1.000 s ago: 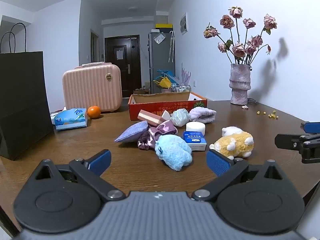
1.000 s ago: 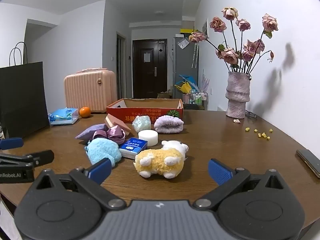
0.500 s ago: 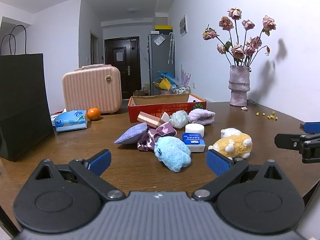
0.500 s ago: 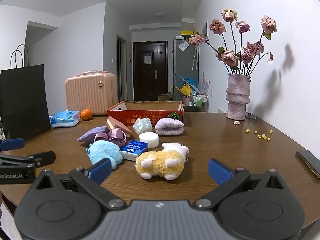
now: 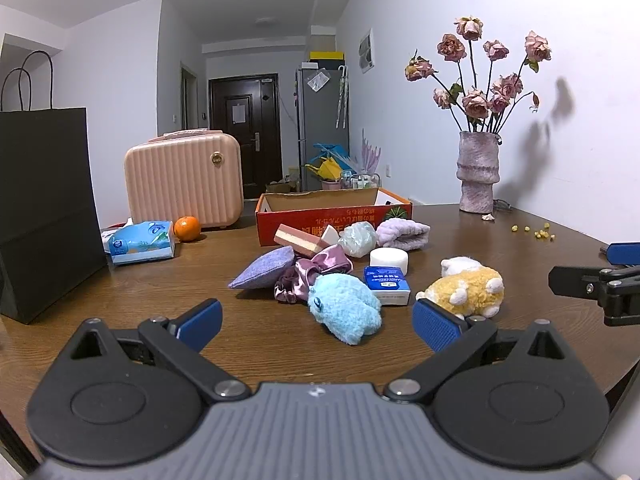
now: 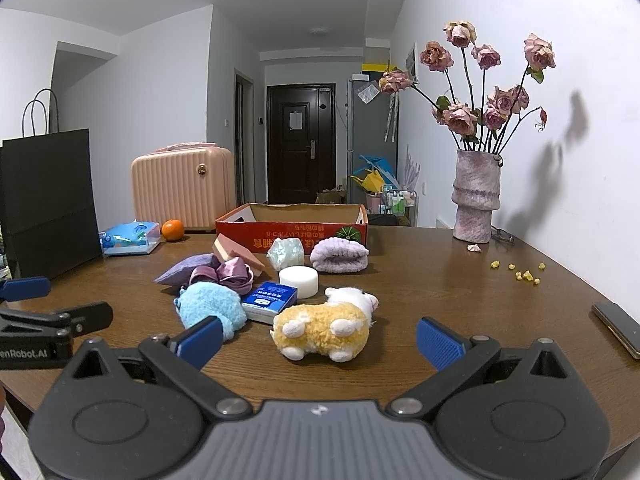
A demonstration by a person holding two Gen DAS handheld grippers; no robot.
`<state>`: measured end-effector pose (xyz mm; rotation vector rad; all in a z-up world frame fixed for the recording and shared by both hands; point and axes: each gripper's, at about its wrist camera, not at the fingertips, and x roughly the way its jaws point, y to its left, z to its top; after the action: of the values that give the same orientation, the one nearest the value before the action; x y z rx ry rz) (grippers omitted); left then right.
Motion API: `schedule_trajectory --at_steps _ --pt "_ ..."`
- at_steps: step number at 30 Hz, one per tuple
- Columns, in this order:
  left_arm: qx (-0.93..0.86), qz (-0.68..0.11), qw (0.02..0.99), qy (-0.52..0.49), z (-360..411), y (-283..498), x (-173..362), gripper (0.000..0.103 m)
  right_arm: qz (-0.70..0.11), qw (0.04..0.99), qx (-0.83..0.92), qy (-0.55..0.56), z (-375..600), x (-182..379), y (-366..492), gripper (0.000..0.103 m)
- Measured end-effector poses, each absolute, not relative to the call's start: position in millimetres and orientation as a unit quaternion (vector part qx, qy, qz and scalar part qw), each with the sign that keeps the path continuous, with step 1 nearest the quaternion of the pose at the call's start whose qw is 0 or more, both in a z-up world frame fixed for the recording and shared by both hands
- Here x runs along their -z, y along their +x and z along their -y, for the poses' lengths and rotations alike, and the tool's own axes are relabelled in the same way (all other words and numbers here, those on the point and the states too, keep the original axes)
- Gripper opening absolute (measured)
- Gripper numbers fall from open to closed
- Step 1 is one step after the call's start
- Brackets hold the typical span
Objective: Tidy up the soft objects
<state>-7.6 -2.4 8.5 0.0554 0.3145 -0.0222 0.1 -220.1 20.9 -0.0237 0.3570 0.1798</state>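
A heap of soft things lies mid-table: a fluffy blue plush, a yellow and white plush, a purple satin scrunchie, a lilac pouch, a lavender towel roll, a pale green puff and a pink sponge. Behind them stands an open red cardboard box. My left gripper is open, just short of the blue plush. My right gripper is open, facing the yellow plush.
A black paper bag, a pink suitcase, a tissue pack and an orange stand at the left. A vase of dried roses is back right, a phone near the right edge. A blue packet and white puck sit in the heap.
Both views have dipped very slightly, with the objects a little lower in frame. Both grippers stay open and nothing on the table has moved.
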Motion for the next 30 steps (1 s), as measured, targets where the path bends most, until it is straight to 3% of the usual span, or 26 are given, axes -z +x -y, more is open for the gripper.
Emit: schedule_trajectory --at_steps 30 --pt "0.015 -0.15 0.988 0.029 5.3 -14.7 -9.2 0.103 -0.176 0.98 -0.089 -0.013 219.6 -21.1 -2.0 0.103"
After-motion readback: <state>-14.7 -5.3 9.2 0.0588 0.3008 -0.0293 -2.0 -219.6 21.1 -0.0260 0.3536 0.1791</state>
